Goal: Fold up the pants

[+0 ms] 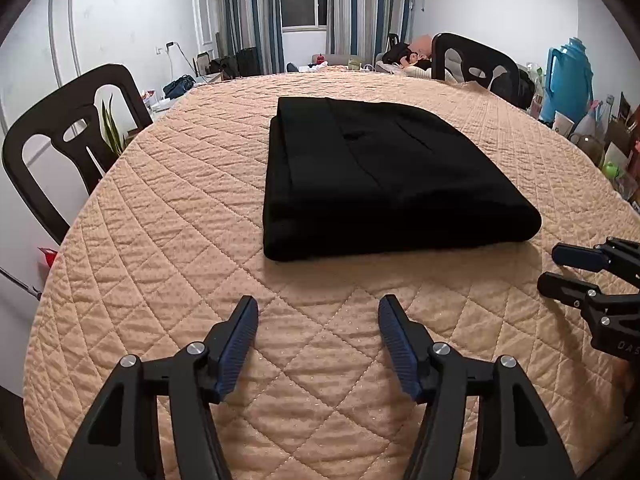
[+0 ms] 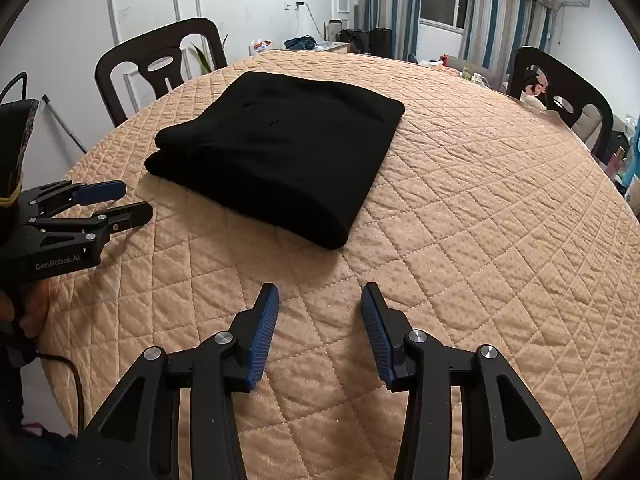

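Note:
The black pants lie folded into a thick flat rectangle on the peach quilted table cover. In the right wrist view the pants sit ahead and to the left. My left gripper hovers over bare quilt just short of the pants' near edge, open, nothing between its blue pads. My right gripper is likewise open over the quilt, a little back from the pants' near corner. Each gripper shows in the other's view: the right gripper at the right edge, the left gripper at the left edge, both apart from the cloth.
A round table covered by the quilt. Dark chairs stand at the far left and far right. Bottles and a blue jug crowd the right rim. A hand holds the left gripper.

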